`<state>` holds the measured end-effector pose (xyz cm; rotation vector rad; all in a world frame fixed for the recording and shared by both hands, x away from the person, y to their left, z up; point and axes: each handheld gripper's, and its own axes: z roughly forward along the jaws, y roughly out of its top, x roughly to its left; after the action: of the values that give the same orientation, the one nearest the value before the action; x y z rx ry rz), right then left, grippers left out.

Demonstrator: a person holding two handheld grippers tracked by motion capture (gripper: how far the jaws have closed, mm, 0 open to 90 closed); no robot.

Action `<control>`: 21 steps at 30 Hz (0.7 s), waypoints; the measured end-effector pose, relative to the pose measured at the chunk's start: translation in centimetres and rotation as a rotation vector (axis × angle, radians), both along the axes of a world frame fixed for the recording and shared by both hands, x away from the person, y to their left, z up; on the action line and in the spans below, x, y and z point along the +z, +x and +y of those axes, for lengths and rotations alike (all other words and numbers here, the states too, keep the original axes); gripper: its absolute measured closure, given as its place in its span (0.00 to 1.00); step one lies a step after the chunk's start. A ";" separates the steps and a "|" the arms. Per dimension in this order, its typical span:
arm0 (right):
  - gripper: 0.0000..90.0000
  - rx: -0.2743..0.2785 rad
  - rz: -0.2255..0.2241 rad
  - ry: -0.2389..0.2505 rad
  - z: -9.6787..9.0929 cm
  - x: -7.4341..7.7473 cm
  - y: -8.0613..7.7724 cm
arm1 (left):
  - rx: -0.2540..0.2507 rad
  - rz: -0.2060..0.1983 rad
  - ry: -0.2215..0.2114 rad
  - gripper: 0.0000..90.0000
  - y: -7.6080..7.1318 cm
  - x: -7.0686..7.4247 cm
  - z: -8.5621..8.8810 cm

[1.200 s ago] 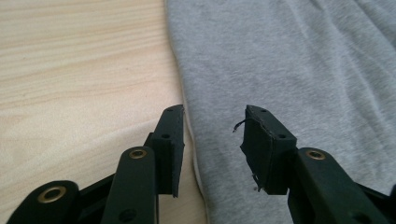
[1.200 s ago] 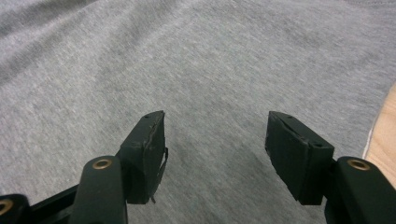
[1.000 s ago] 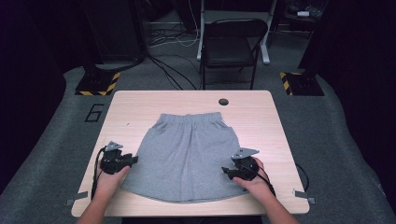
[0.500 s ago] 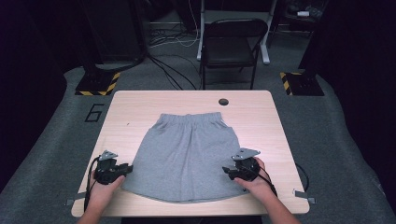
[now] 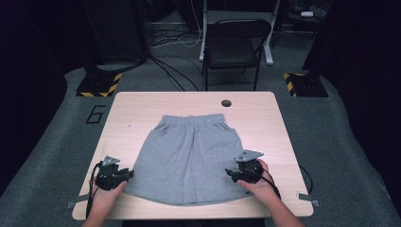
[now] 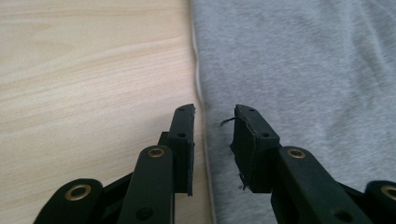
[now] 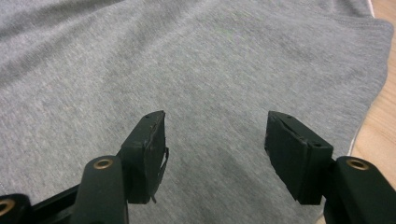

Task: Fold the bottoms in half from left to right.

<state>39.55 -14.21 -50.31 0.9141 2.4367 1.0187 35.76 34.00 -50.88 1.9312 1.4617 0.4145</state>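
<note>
So we've got the grey shorts point(image 5: 189, 158) lying flat in the middle of the bench point(image 5: 142, 106), waistband away from us and hem at our side. Spreading looks done; no fold is made yet, by our guess. Our left gripper point(image 6: 214, 122) has just been narrowing, its jaws straddling the shorts' left edge with a small gap and not pinching the cloth yet. Our right gripper point(image 7: 215, 135) hovers over the right hem corner, jaws fairly wide, holding nothing.
</note>
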 end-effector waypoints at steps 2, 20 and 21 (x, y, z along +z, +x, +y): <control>0.42 0.002 0.001 0.002 0.0 0.0 0.0 | 0.004 0.002 -0.015 0.78 0.1 -0.2 0.1; 0.42 0.000 0.002 -0.010 -0.1 -0.2 0.2 | -0.032 0.012 -0.003 0.89 0.0 -0.5 -0.7; 0.42 0.001 0.002 -0.010 -0.1 -0.2 0.1 | -0.036 0.015 -0.005 0.89 0.1 -0.6 -0.7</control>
<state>39.70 -14.31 -50.48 0.9113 2.4423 1.0051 35.82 33.28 -51.44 1.9578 1.4338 0.3807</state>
